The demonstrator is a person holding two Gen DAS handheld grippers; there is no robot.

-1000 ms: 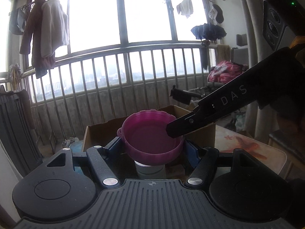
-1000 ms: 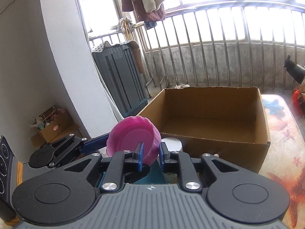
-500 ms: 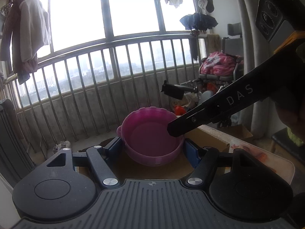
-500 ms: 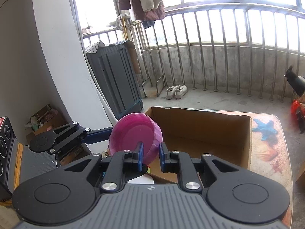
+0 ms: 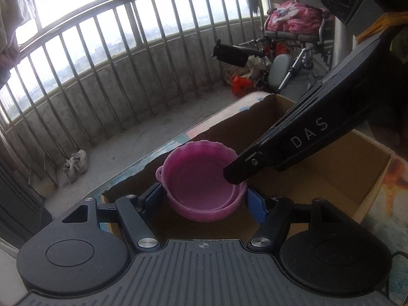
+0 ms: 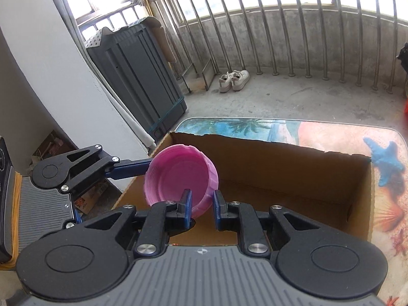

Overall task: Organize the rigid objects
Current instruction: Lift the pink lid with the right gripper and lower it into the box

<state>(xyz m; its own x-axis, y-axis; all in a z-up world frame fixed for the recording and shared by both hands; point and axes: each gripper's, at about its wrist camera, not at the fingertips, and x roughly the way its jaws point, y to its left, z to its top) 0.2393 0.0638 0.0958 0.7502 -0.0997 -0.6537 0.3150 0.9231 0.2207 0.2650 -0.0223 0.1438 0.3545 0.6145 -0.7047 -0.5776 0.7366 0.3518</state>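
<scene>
Two tools meet on one pink bowl (image 5: 204, 181). The left tool (image 5: 204, 196) has its blue pads spread wide, one at each side of the bowl's outer wall; both pads lie against it or just beside it, and I cannot tell whether they press. The right tool (image 6: 202, 204) is nearly closed, its two blue pads pinching the bowl's rim, one pad inside the wall and one outside. In the left wrist view the right tool comes in from the upper right as a long black body marked "DAS", its tip at the bowl's right rim.

The bowl is ribbed, with a small loop handle on its left side in the left wrist view. From the right wrist view its opening is tilted toward the camera (image 6: 179, 176). It is held in the air above the near left corner of an open cardboard box (image 6: 293, 178), whose brown floor shows bare to the right of the bowl.

The box sits on a counter (image 6: 331, 135) covered with a printed sheet of palm trees, a blue starfish (image 6: 385, 160) and shells. Beyond the counter lies a concrete balcony floor with a pair of pale sneakers (image 6: 234, 80), a metal railing (image 6: 293, 25), a dark grey cabinet (image 6: 137, 76) at the left, and a wheelchair (image 5: 293, 51) piled with pink cloth at the far right in the left wrist view.
</scene>
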